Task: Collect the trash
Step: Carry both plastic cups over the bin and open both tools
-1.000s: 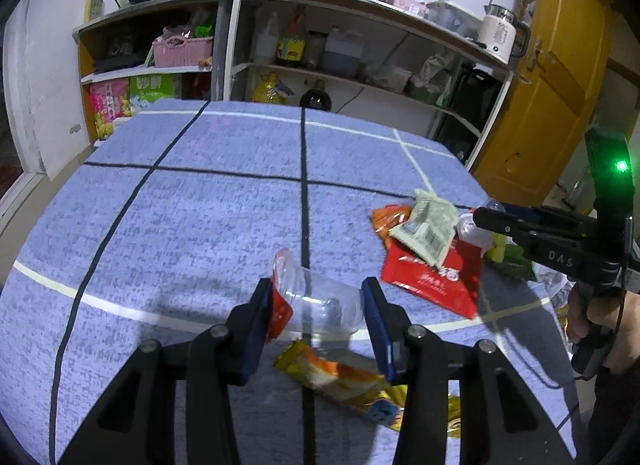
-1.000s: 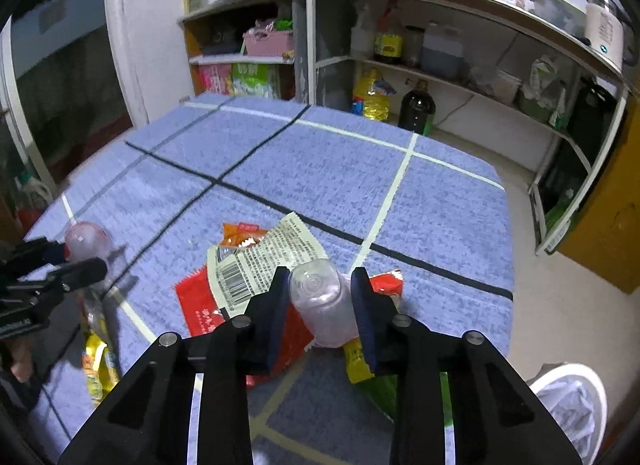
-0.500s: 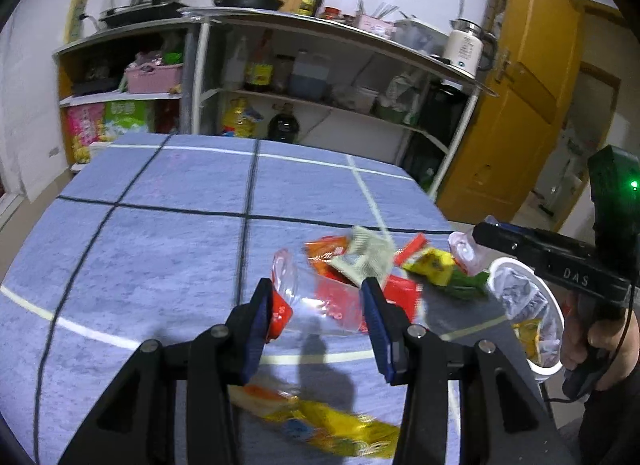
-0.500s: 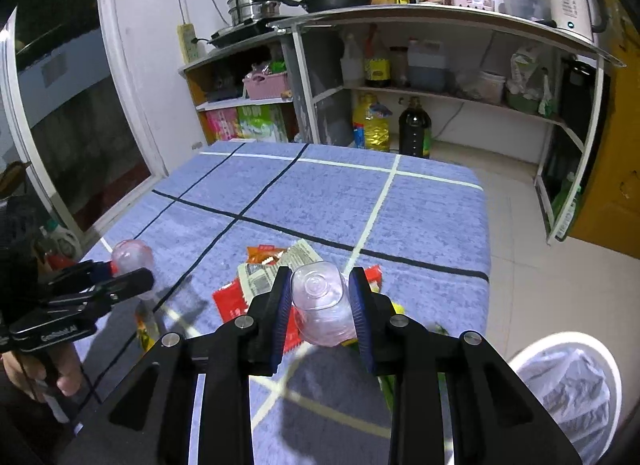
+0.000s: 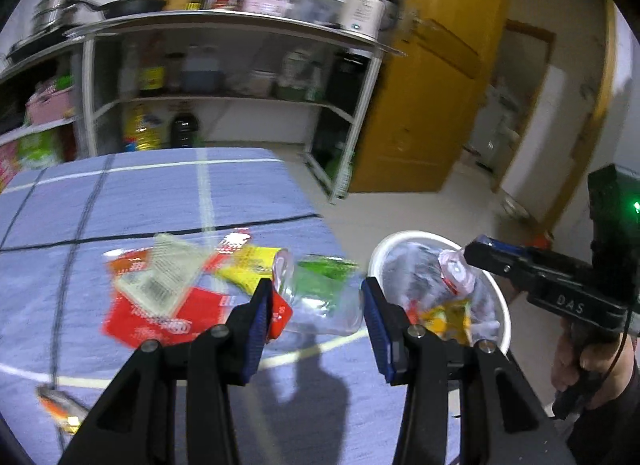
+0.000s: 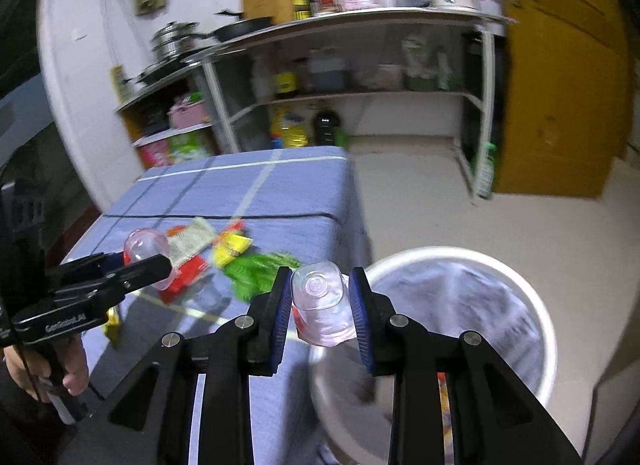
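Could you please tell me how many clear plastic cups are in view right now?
2. One clear cup is clamped in the left tool above the table edge; the other cup is clamped in the right tool beside the bin's rim. Wrappers may hide more.

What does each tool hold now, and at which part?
Left tool: clear plastic cup, across its sides. Right tool: small clear bottle, across its body.

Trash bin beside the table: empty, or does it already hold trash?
Already holds some trash. The white bin has a clear liner, and yellow-orange wrappers lie inside it. How full it is cannot be told through the blur.
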`<state>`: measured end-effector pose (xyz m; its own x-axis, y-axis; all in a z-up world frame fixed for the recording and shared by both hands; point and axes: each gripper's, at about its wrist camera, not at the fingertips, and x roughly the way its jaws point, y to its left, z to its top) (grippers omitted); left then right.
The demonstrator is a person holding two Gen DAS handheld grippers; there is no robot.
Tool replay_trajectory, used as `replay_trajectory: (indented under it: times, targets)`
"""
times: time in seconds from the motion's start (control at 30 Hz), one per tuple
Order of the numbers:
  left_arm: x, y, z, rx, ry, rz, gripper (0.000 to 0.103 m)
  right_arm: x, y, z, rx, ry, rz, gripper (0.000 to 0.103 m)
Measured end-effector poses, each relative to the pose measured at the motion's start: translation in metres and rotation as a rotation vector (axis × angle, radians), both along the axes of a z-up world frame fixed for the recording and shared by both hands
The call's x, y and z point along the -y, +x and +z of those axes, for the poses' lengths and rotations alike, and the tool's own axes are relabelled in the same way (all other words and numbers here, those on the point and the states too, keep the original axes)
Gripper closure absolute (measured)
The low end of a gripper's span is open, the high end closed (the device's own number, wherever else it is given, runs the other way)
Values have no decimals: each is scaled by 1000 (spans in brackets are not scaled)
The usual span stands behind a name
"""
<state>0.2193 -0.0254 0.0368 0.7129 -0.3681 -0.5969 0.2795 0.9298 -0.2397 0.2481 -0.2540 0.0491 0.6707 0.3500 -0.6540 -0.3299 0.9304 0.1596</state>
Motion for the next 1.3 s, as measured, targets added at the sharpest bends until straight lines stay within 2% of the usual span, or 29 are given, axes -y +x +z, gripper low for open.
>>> replay_trajectory:
  times: [0.2,0.4,0.57,0.67,0.8,0.93,0.97,1.07,1.3]
  targets:
    - [58,10,-7,-32,26,-103,56,51,-6,-16,-47,-8,-89,73]
    - [103,24,-21,-80,40,-178,56,73,-4,-31,-90,-24,-134,73]
    - [126,33,-36,-122,54,-216,56,90,0,-50,-144,-49,-174,73]
    - [132,35,-42,-135,63,-219,53,100,2,-59,-165,-61,-201,73]
    - [135,37,-47,-145,60,-208,42,108,-1,-64,-176,-59,-218,72]
    - [134,38,-50,-150,53,-196,42,111,-5,-63,-167,-49,-229,72]
    - [133,37,-49,-150,51,-194,41,112,-5,-61,-161,-47,-230,70]
    - [130,38,-45,-143,43,-188,41,113,-5,-59,-150,-43,-238,51]
    - [121,33,-35,-124,22,-171,38,112,-5,-55,-140,-38,-239,50]
